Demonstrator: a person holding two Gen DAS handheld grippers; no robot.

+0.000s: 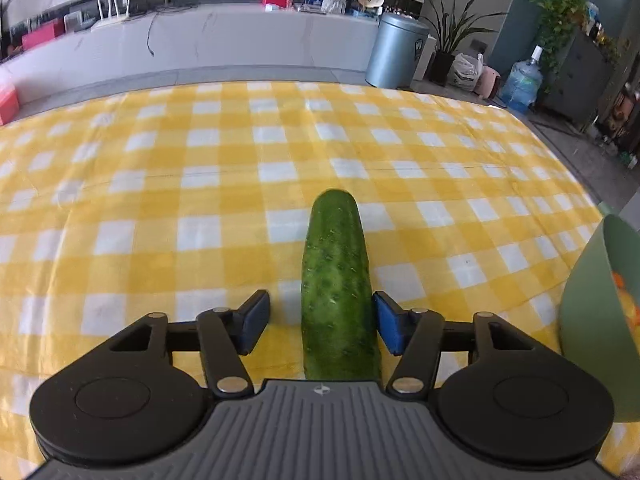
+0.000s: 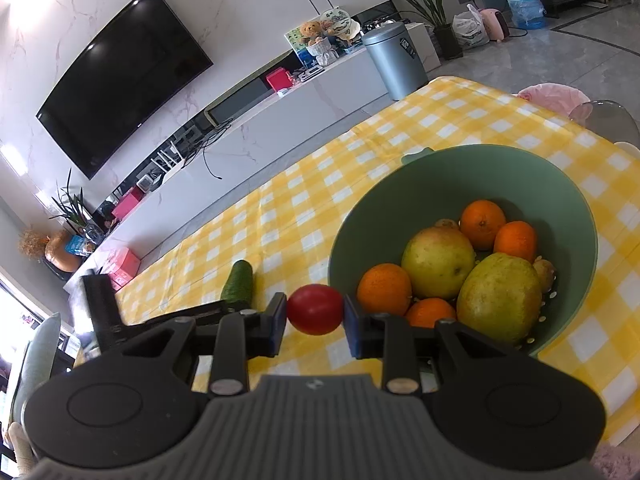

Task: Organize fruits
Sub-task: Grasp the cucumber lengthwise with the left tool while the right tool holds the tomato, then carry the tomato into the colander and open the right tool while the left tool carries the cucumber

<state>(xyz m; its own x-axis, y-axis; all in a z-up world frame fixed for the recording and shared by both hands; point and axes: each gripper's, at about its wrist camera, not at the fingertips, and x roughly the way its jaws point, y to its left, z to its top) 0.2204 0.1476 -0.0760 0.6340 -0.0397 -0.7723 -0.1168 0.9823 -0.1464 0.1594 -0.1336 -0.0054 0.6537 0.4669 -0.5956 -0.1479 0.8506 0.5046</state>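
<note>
1. I am looking at a green bowl [image 2: 460, 168] already carrying oranges [image 2: 482, 224] and two big yellow-green fruits [image 2: 438, 262], so most of the sorting is looking done
2. I am pinching a smooth, glossy red tomato [image 2: 316, 309] in my right gripper [image 2: 315, 316], hovering just beside the bowl's rim; it is not yet in
3. My left gripper [image 1: 322, 322] is standing apart around a bumpy, dark green cucumber [image 1: 338, 288] lying on the soft yellow checked tablecloth [image 1: 160, 200]; one pad is sitting close against it, the other is clear
4. Tomato and cucumber are remaining, I am judging
</note>
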